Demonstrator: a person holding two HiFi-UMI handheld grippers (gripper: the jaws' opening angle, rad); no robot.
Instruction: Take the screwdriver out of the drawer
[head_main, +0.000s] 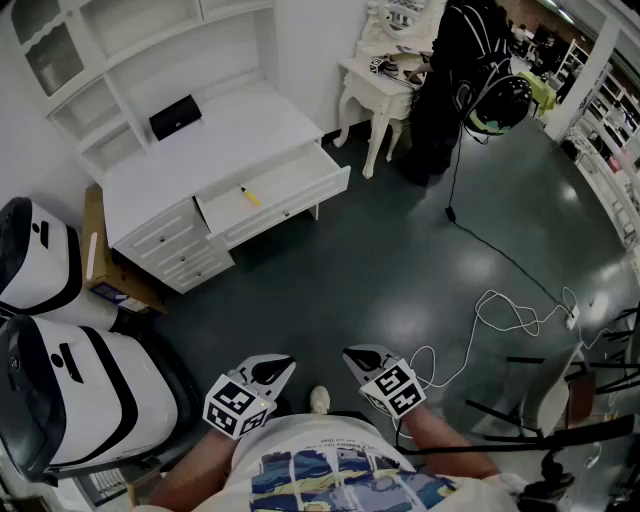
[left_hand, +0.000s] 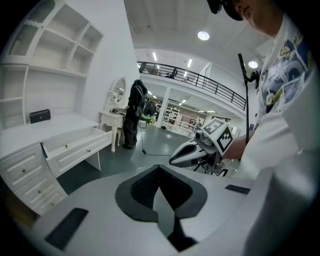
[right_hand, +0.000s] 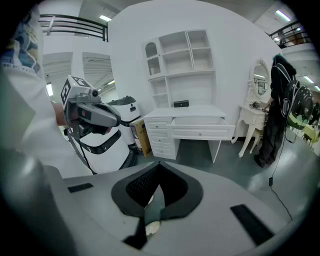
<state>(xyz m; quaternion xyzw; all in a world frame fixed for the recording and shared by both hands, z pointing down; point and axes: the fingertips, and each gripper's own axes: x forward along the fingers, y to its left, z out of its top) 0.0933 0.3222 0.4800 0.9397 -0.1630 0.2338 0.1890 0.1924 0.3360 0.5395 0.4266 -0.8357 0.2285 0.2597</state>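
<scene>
Nothing is done yet: the yellow-handled screwdriver (head_main: 250, 196) lies in the open drawer (head_main: 310, 196) of the white desk (head_main: 230, 130), well apart from both claws. The left gripper (head_main: 286, 364) and right gripper (head_main: 349, 353) hang by the body, jaws pinched together, empty. Approach, grab and lift all remain. There's bare floor ahead, the drawer front juts out, a white cable (head_main: 500, 310) coils on the right, and white machines (head_main: 90, 390) crowd the left.

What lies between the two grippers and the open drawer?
Only bare dark floor, as the head view shows, separates the left gripper and right gripper from the open drawer holding the yellow screwdriver. A white cable lies off to the right.
</scene>
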